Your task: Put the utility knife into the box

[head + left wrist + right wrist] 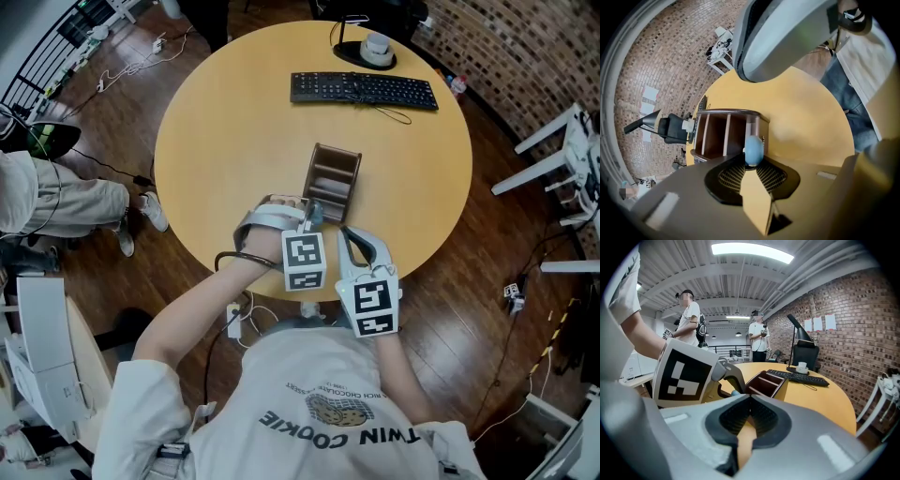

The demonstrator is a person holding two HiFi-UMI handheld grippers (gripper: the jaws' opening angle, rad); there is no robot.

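Head view: left gripper [313, 216] is at the near wall of the box [333, 178] on the counter [234, 122], with the right gripper [349, 236] beside it.

Left gripper view: jaws are clamped on the knife [753, 150]. The box is just ahead of the jaws, and the knife is not yet inserted.

Right gripper view: jaws are together and empty.

Round wooden worktop [225, 141]
A brown compartmented box [333, 180] stands near the middle, with a black keyboard [364, 90] on the far side and a cup [378, 47] on a black stand base [349, 56] beyond it.
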